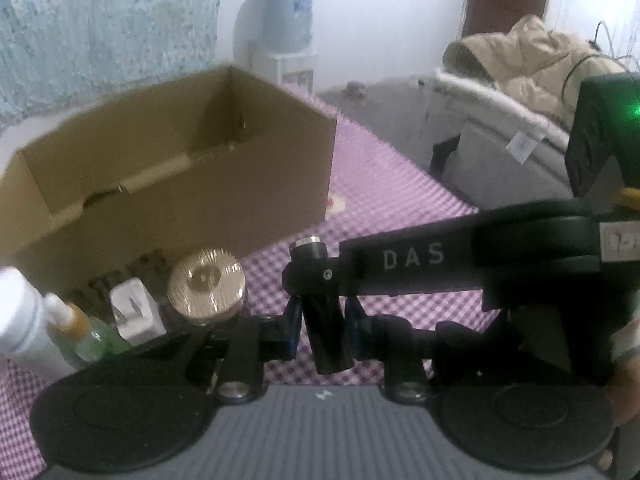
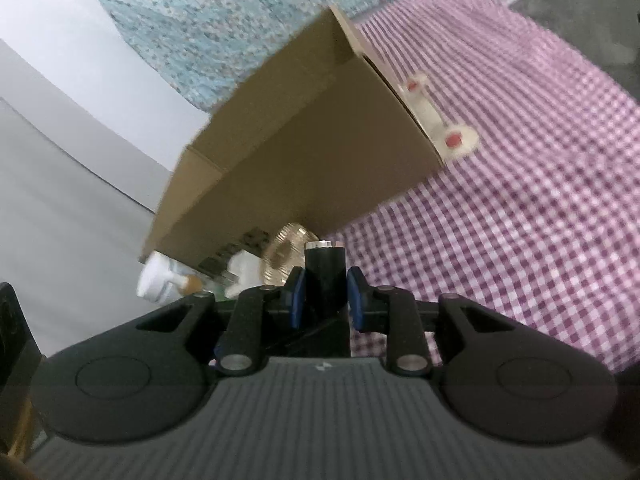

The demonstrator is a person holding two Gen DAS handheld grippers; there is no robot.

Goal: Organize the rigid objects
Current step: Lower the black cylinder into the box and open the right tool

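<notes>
Both grippers grip one black cylinder with a silver cap, a small flashlight [image 1: 326, 320]. My left gripper [image 1: 322, 326] is shut on its lower body. My right gripper [image 2: 325, 300] is shut on the flashlight [image 2: 324, 276] too; its arm marked DAS [image 1: 440, 258] reaches in from the right in the left wrist view. An open cardboard box [image 1: 172, 168] stands just behind on the pink checked cloth [image 1: 400, 184]. Before the box stand a gold-lidded jar [image 1: 206, 284], a white charger plug [image 1: 134, 314], a green bottle [image 1: 94, 338] and a white bottle [image 1: 20, 320].
A cream dumbbell-shaped toy with red dots [image 2: 438, 120] lies against the box's right side [image 2: 304, 152]. A beige jacket [image 1: 528, 64] lies on a grey seat at the right. A water dispenser [image 1: 286, 28] stands at the back wall.
</notes>
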